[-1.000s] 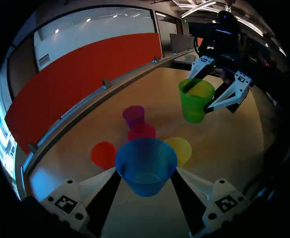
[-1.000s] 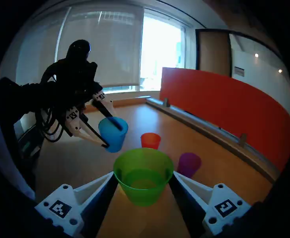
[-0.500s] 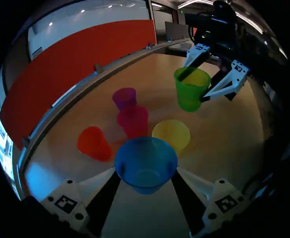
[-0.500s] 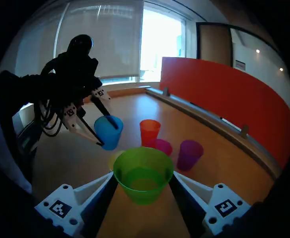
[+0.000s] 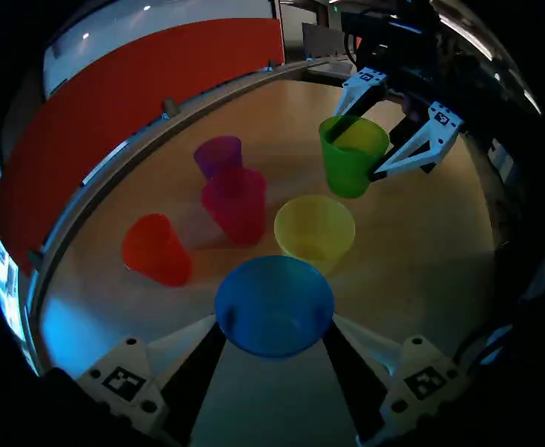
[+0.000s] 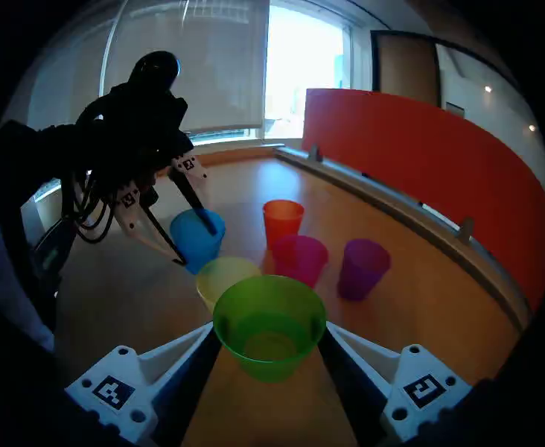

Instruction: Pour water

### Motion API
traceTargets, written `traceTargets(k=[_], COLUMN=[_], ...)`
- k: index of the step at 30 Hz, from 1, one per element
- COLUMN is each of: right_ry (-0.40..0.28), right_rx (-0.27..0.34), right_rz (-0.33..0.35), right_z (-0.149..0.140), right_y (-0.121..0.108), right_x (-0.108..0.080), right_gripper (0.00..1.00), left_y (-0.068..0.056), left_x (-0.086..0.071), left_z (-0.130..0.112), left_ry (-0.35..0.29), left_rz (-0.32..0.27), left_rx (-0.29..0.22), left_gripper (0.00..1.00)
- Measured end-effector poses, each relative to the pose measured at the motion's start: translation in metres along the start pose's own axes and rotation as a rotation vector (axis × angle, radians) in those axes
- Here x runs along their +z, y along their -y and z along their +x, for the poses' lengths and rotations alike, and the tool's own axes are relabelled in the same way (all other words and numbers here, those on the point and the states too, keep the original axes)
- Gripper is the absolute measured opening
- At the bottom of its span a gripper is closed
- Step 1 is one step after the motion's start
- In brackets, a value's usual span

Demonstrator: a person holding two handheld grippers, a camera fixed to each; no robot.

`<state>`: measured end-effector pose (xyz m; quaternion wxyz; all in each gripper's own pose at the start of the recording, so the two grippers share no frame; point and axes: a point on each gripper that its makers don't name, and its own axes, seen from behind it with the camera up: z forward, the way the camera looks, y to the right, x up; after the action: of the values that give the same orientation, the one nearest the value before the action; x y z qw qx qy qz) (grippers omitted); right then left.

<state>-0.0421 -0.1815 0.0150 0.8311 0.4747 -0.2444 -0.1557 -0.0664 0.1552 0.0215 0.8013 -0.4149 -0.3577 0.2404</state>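
In the left gripper view my left gripper (image 5: pixel 274 328) is shut on a blue cup (image 5: pixel 274 304), held upright above the wooden table (image 5: pixel 421 246). In the right gripper view my right gripper (image 6: pixel 269 343) is shut on a green cup (image 6: pixel 269 324) with some liquid at its bottom. A yellow cup (image 5: pixel 314 231), a magenta cup (image 5: pixel 235 203), a purple cup (image 5: pixel 219 156) and an orange-red cup (image 5: pixel 155 249) stand on the table between the two grippers. Across the table, the left gripper view has the green cup (image 5: pixel 352 155) between the white fingers (image 5: pixel 421 145) of the right gripper. The right gripper view has the blue cup (image 6: pixel 196 237) in the left gripper.
A red partition (image 5: pixel 101 104) runs along the table's far edge behind a raised rail (image 5: pixel 123 160). Bright windows (image 6: pixel 302 82) are behind the person holding the grippers (image 6: pixel 116 149). Bare table surface lies to the right of the cups (image 5: pixel 429 223).
Both views have tipped downward and risen over the table, so the four standing cups now show more fully. Both grippers keep their cups held.
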Motion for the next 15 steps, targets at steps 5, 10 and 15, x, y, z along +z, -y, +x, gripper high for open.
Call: traceTargets(k=[5,10,15], right_ry=[0.018,0.030,0.039], right_rx=[0.001,0.006,0.015], right_rz=[0.001,0.003,0.002], right_z=[-0.010,-0.017,-0.024], right_y=[0.000,0.000,-0.001], right_x=[0.005,0.010,0.015], right_gripper=[0.90,0.89,0.89], left_y=[0.000,-0.002,-0.002], left_x=[0.004,0.009,0.013], left_z=[-0.005,-0.008,-0.012], left_ry=[0.011,0.014,0.017], left_rz=[-0.008,-0.018,-0.024], left_rx=[-0.006,-0.011,-0.016], left_gripper=[0.84,0.84,0.84])
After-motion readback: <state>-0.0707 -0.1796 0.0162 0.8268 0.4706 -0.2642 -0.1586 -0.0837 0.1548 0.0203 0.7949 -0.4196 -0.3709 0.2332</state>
